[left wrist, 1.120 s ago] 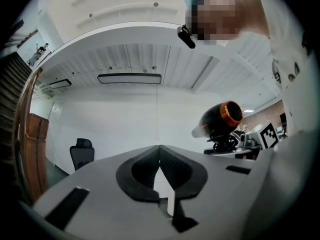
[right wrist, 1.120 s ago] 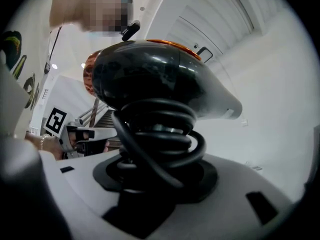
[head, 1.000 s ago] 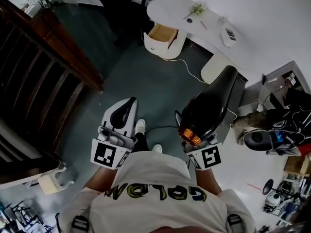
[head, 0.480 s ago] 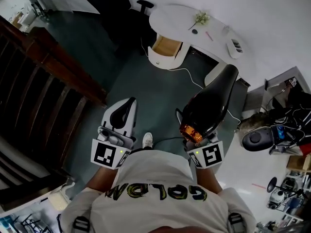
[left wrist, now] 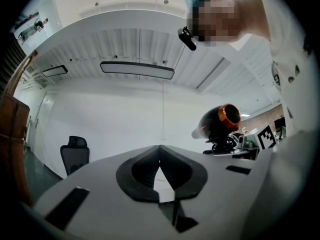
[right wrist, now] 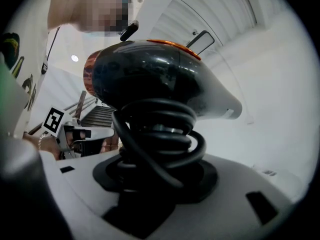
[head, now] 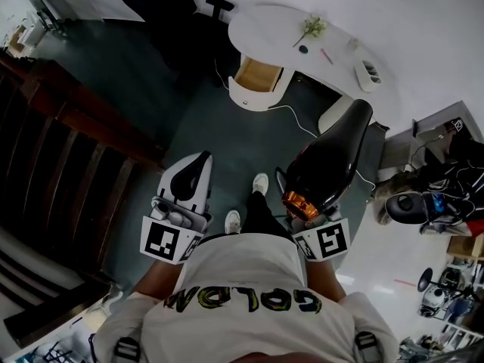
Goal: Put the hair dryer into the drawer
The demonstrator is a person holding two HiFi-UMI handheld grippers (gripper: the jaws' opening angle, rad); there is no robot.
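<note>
A black hair dryer (head: 327, 165) with an orange ring, its black cord coiled round the handle (right wrist: 155, 134), stands up between the jaws of my right gripper (right wrist: 155, 181), which is shut on that handle. In the head view only this gripper's marker cube (head: 325, 242) shows below the dryer. My left gripper (head: 197, 161) is held beside it at the same height, jaws together and nothing in them; the left gripper view shows its tips (left wrist: 160, 149) meeting and the dryer (left wrist: 220, 121) off to the right. The open wooden drawer (head: 257, 72) sits in a white unit ahead, well beyond both grippers.
The drawer unit stands under a curved white desk (head: 280, 17) with a green sprig (head: 310, 29) and small items. A black office chair (head: 208, 6) is left of it. A dark wooden stair railing (head: 76, 127) runs along the left, equipment clutter (head: 423, 203) lies right, and a white cable (head: 291, 112) crosses the floor.
The person has walked toward the desk; one shoe has stepped forward and the railing has slid back on the left. Both grippers keep their pose, the dryer still held.
</note>
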